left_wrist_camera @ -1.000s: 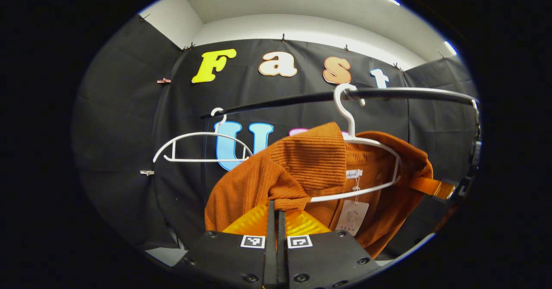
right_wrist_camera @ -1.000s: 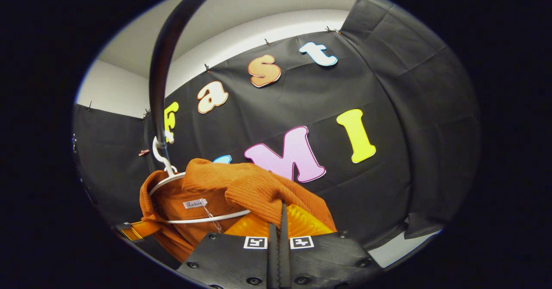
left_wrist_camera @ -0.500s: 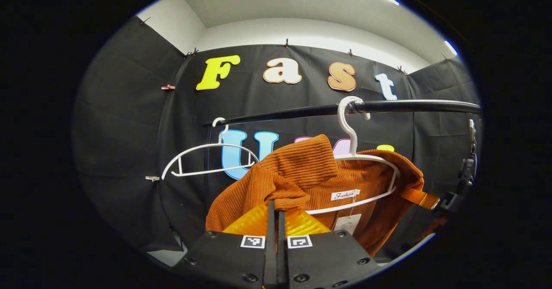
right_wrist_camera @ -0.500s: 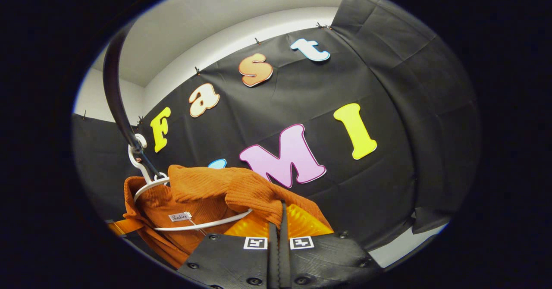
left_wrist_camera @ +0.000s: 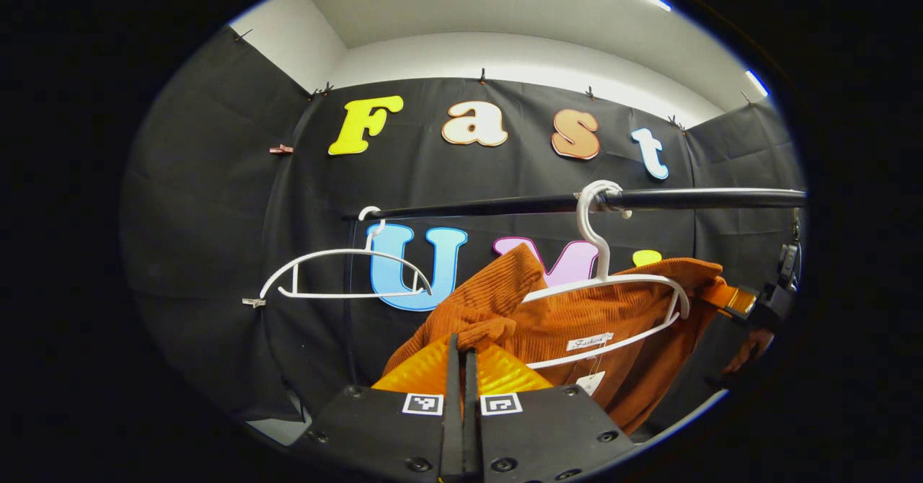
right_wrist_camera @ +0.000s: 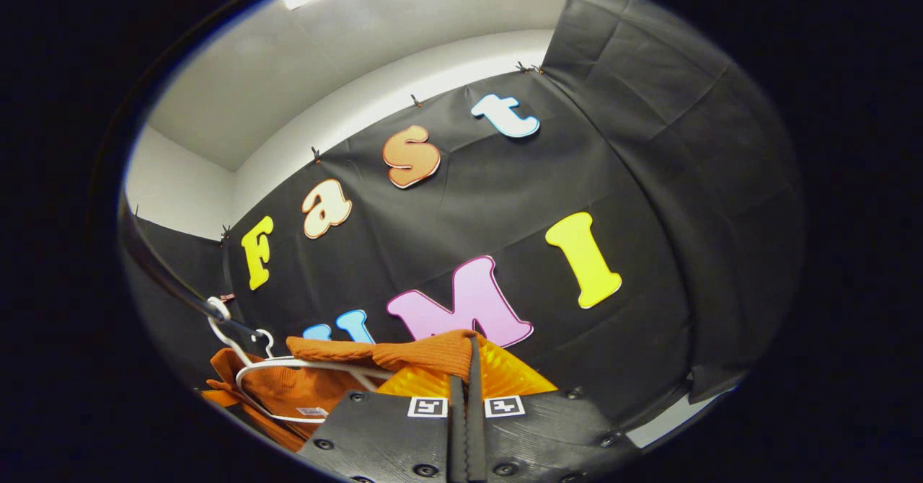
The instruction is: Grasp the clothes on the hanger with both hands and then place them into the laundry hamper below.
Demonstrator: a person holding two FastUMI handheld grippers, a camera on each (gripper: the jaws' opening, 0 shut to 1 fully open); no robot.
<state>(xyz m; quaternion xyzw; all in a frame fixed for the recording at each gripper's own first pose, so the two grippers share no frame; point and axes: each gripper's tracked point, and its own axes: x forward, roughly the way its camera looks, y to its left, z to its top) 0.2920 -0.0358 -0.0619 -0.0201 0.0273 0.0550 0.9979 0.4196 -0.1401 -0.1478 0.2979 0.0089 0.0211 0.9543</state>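
Note:
An orange ribbed garment [left_wrist_camera: 577, 324] hangs between my two grippers, slipping off a white hanger [left_wrist_camera: 613, 288] hooked on the black rail [left_wrist_camera: 649, 200]. My left gripper [left_wrist_camera: 459, 342] is shut on a bunched fold at the garment's left shoulder. In the right gripper view, my right gripper [right_wrist_camera: 466, 342] is shut on the other shoulder of the garment [right_wrist_camera: 404, 353], with the hanger [right_wrist_camera: 288, 368] to its left. The right gripper's body [left_wrist_camera: 771, 299] shows at the far right edge of the left gripper view.
A second white hanger [left_wrist_camera: 339, 274] hangs bare on the rail's left end. The rail [right_wrist_camera: 166, 288] runs along the left edge in the right gripper view. Black cloth walls close the booth behind and at both sides.
Both grippers have pulled the garment down and toward me. Its shoulders have slid off the hanger arms, which now show bare above the cloth. The rail stands higher in both views.

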